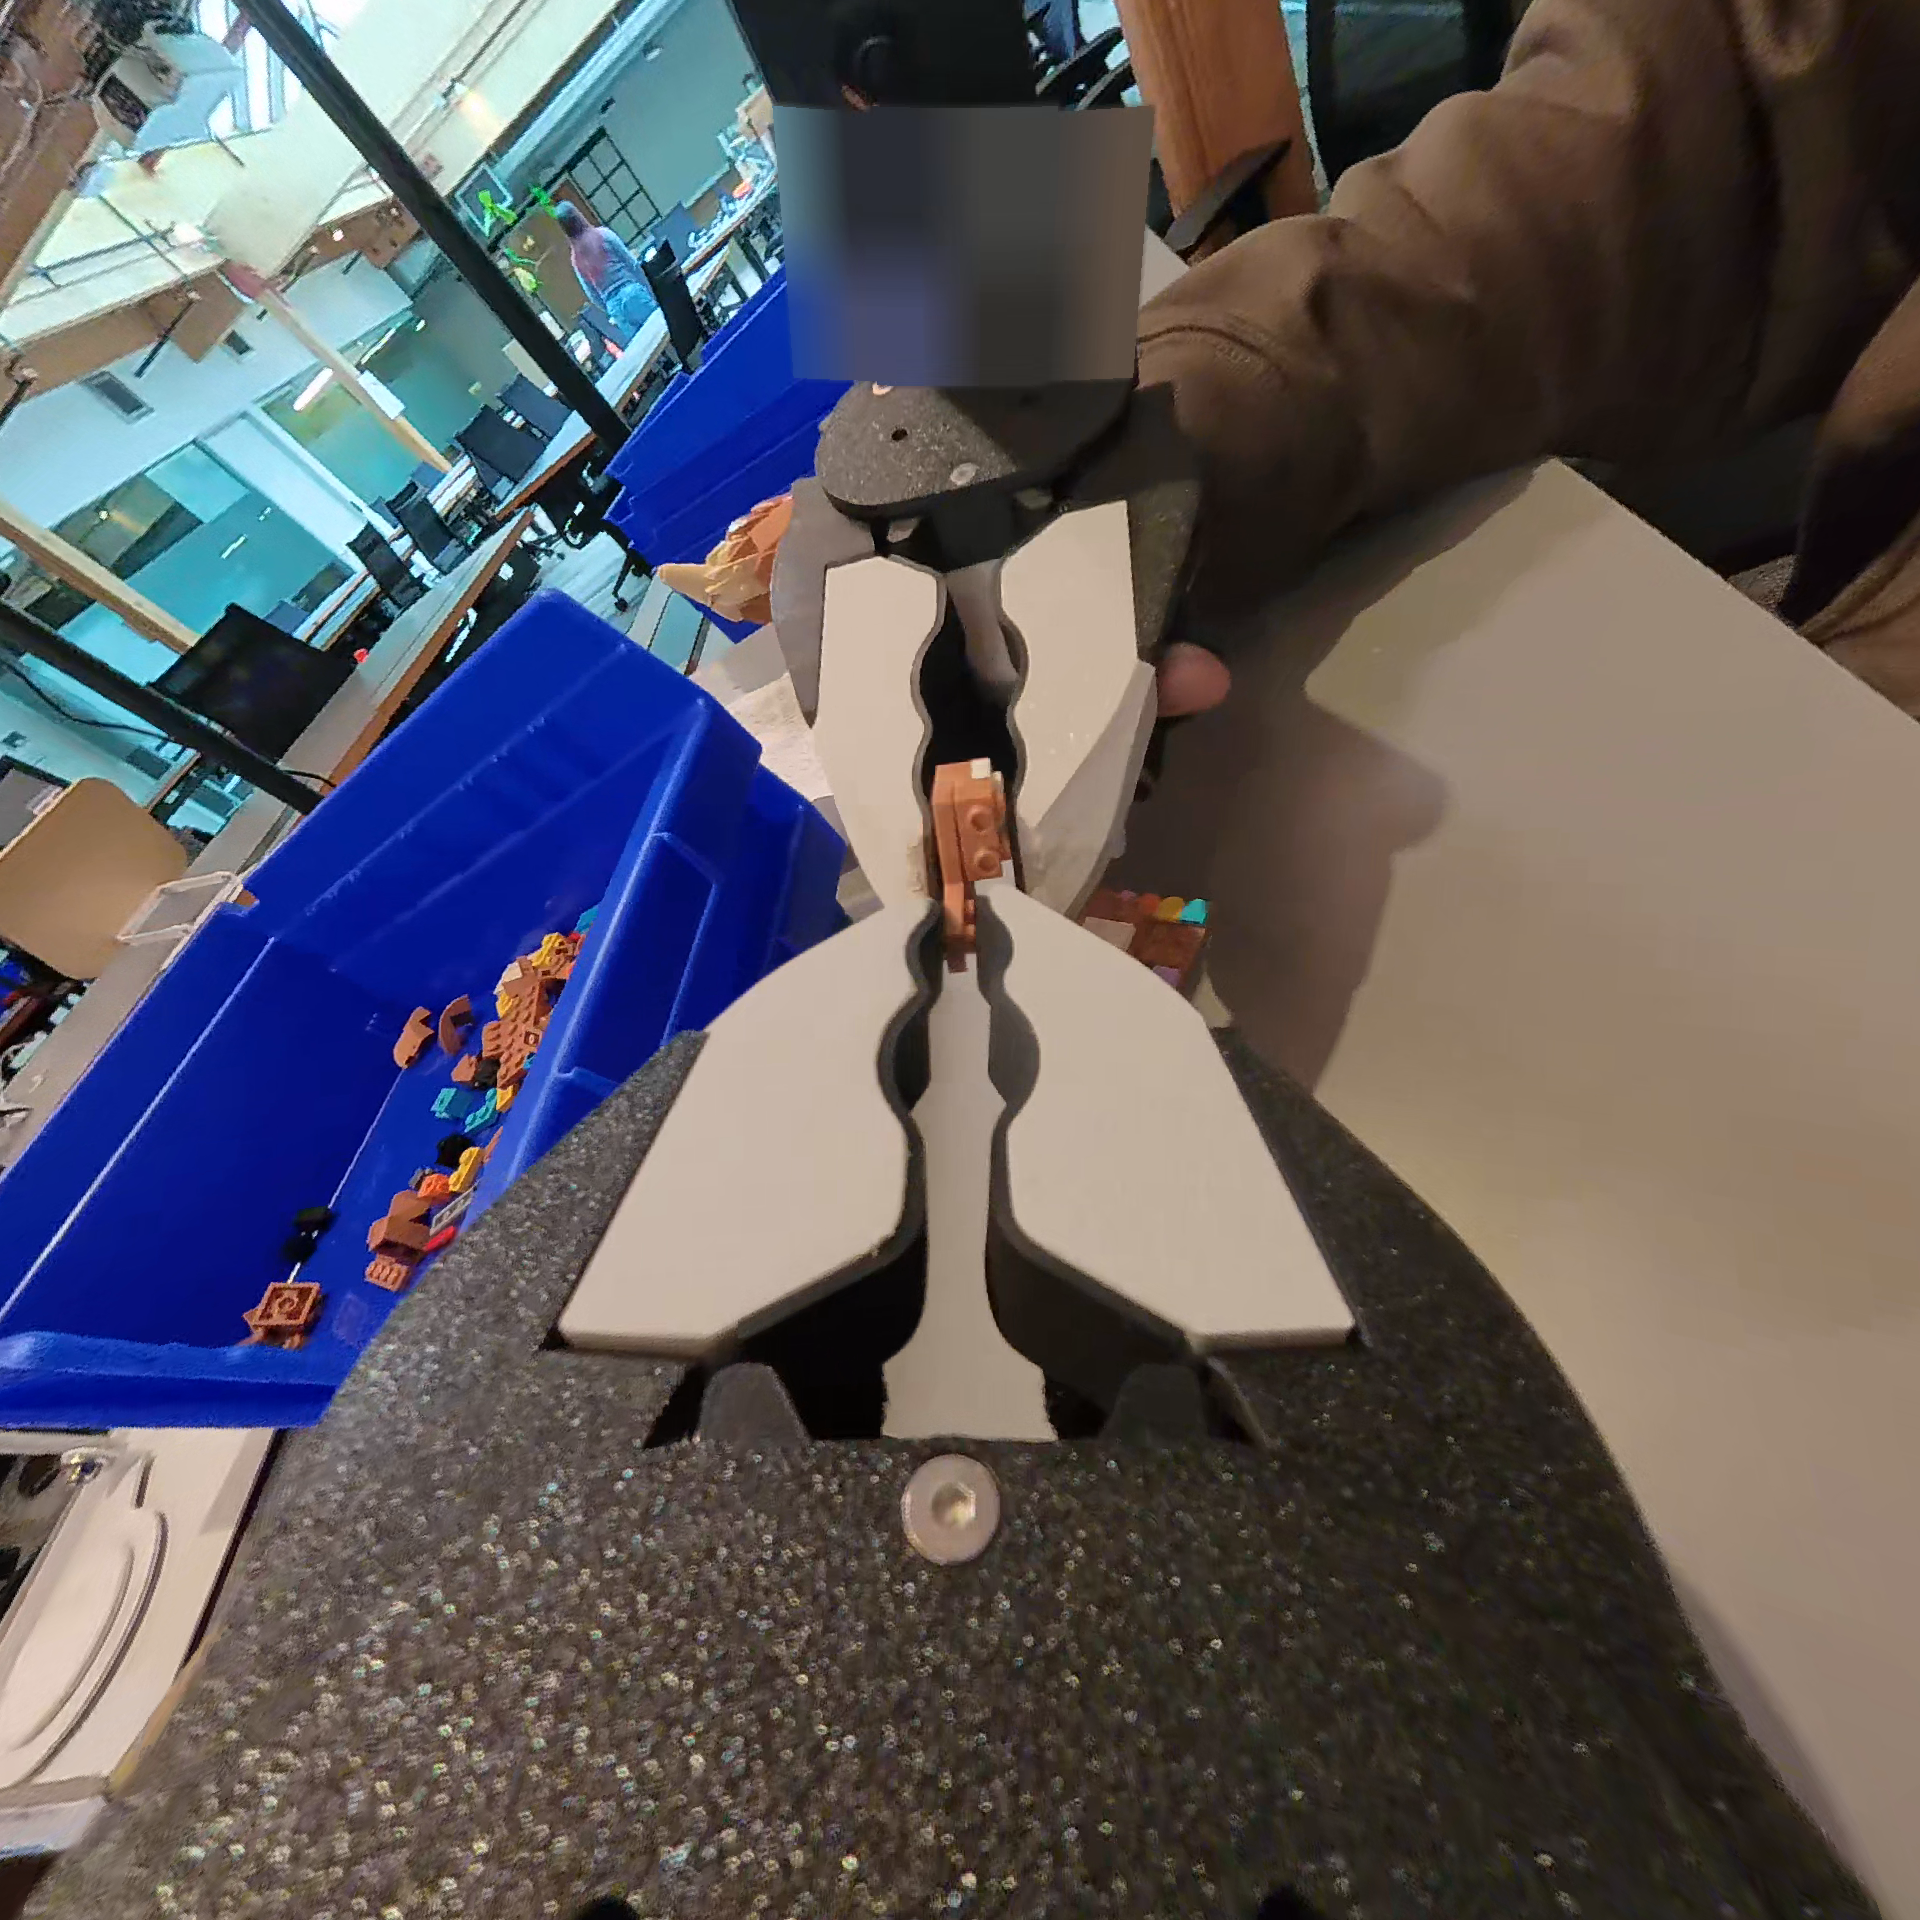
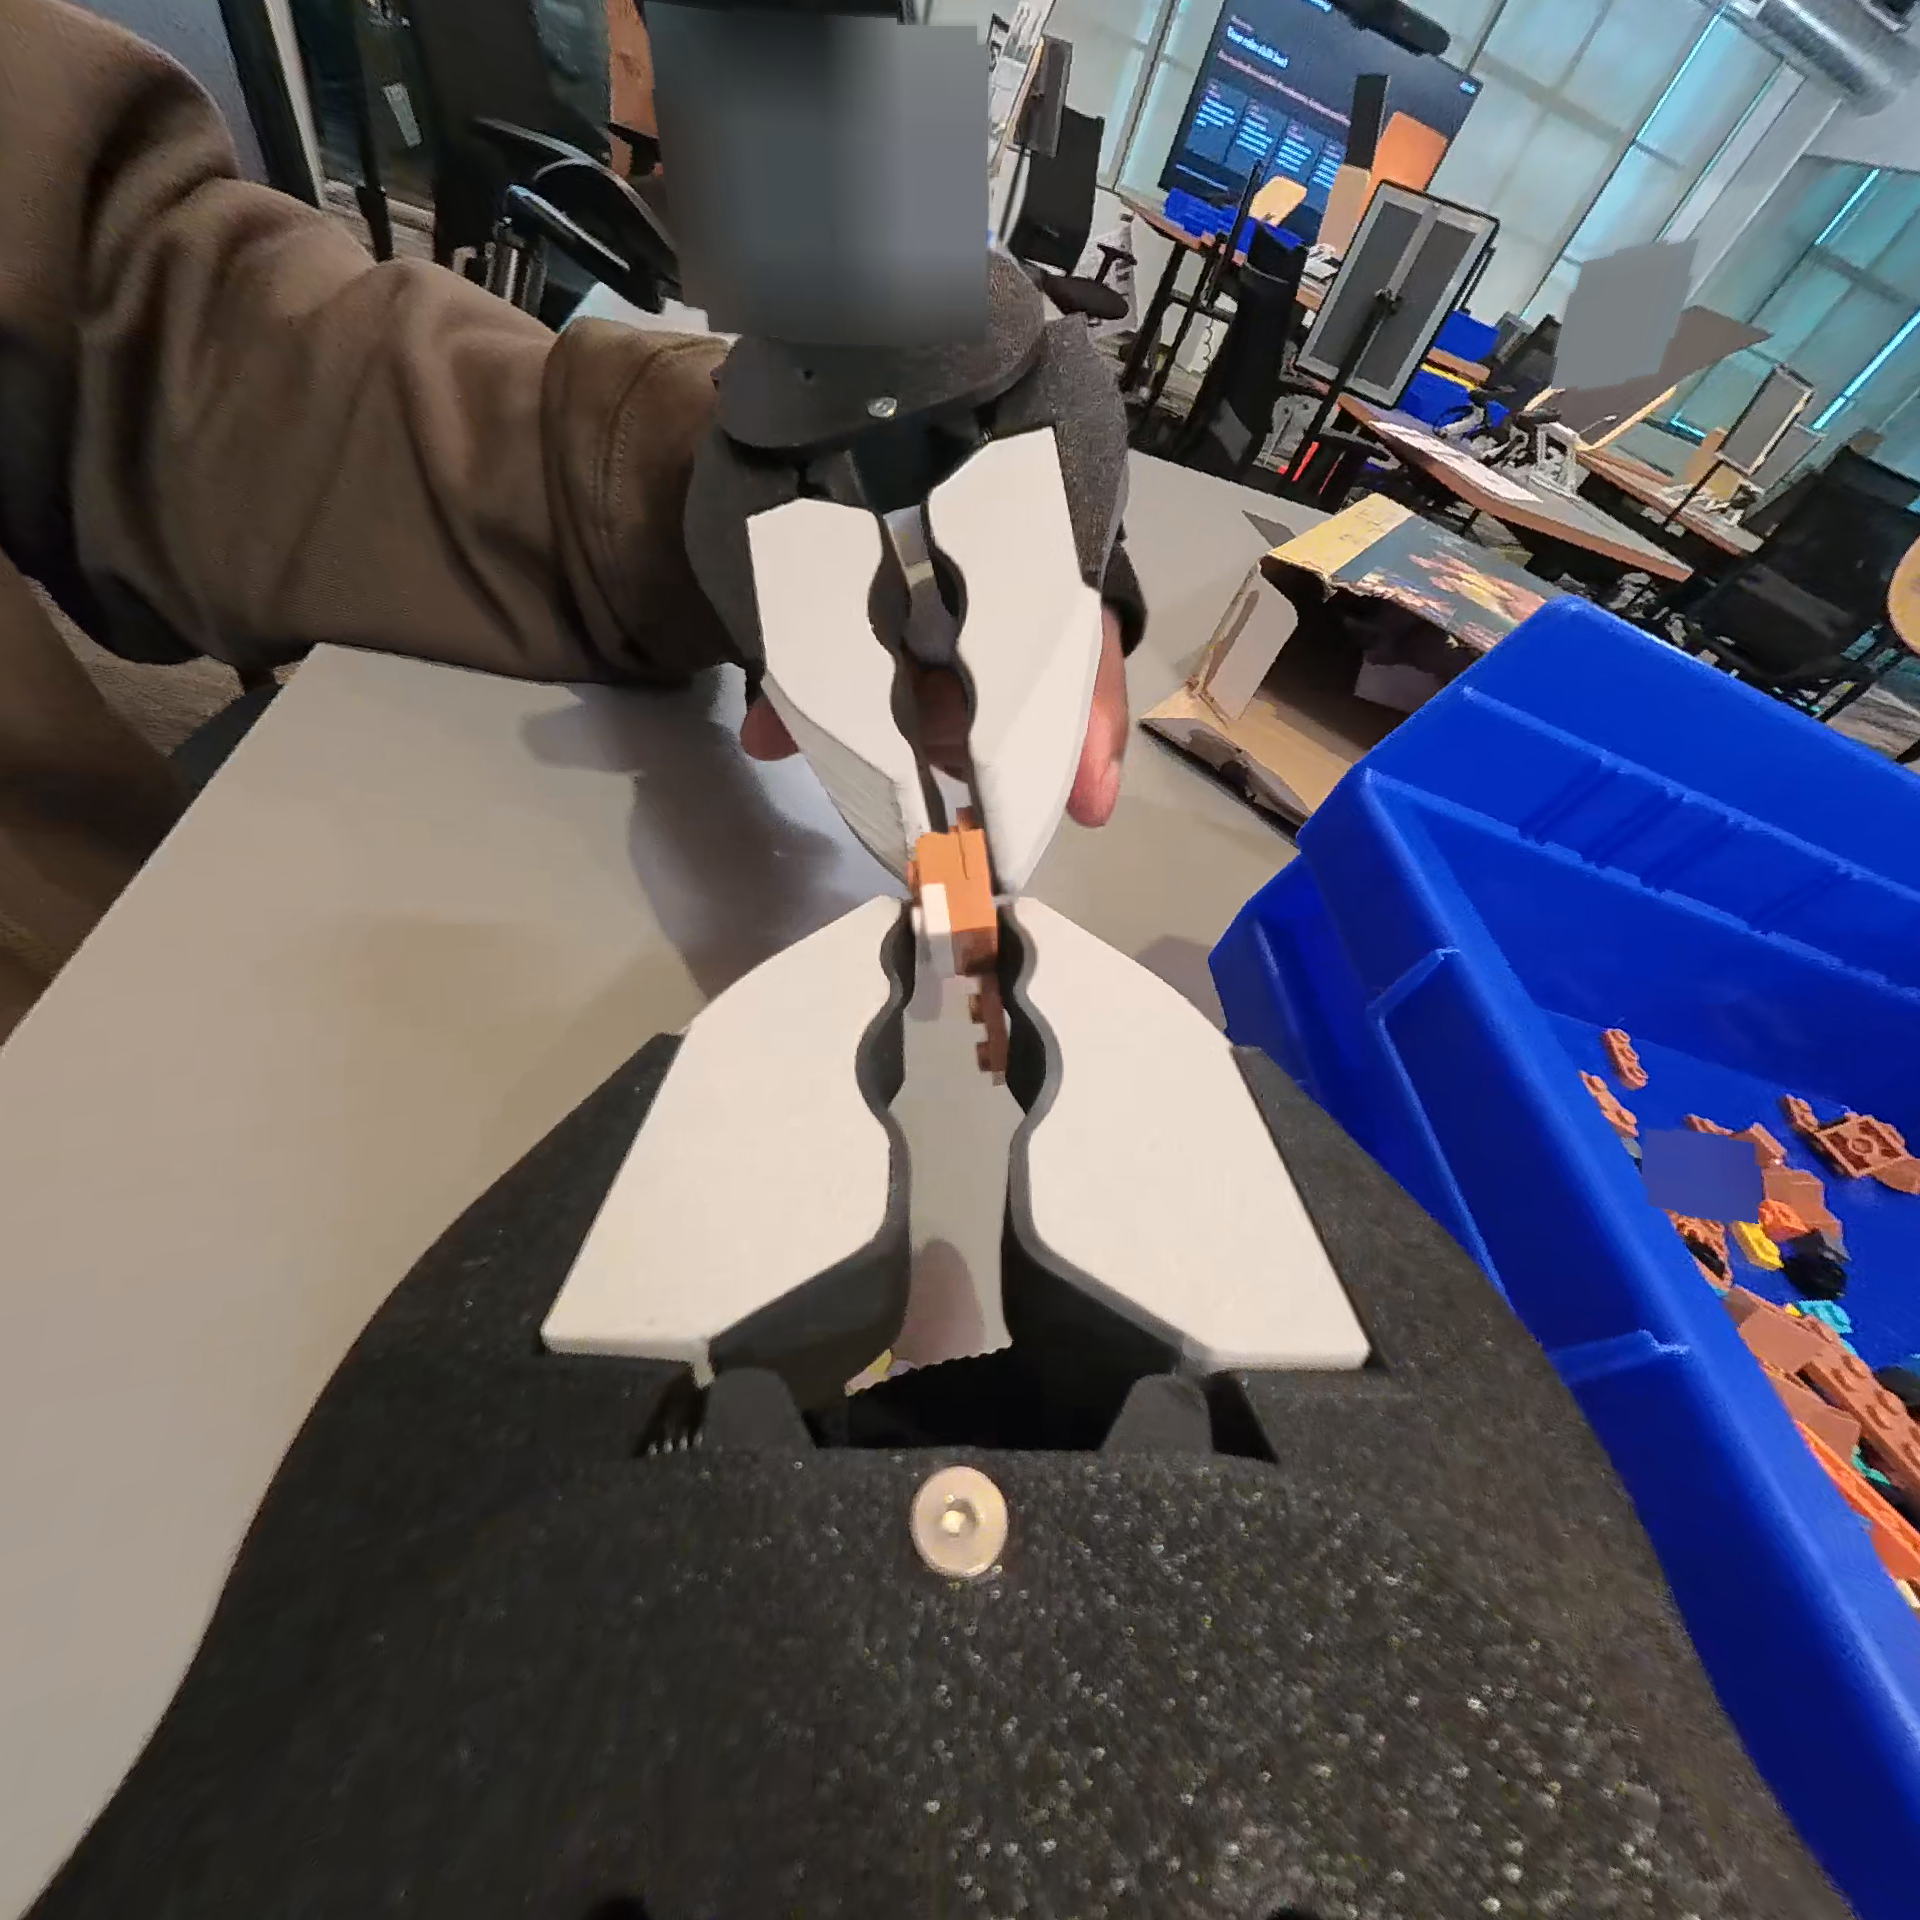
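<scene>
- The small brown brick piece [image 1: 966, 862] hangs in the air over the grey table [image 1: 1558, 831], between your two tongs.
- Your left gripper [image 1: 961, 935] pinches one end tight.
- Your right gripper [image 2: 951, 935] squeezes the other end, tip to tip.
- The blue bin [image 2: 1507, 831] of loose bricks [image 1: 499, 1039] sits just beside.

Open-plan lab or maker-type office. Long rows of work desks [image 2: 1538, 499] with black office chairs [image 2: 582, 223] run back toward tall glass walls [image 1: 135, 582]. A large wall screen [image 2: 1320, 114] is lit at the far side. Blue parts bins [image 2: 1558, 831] sit on a grey bench [image 2: 312, 935], one holding small toy bricks [image 1: 499, 1049]. What looks like an upper mezzanine shows through the glass, though distortion makes that uncertain.
</scene>
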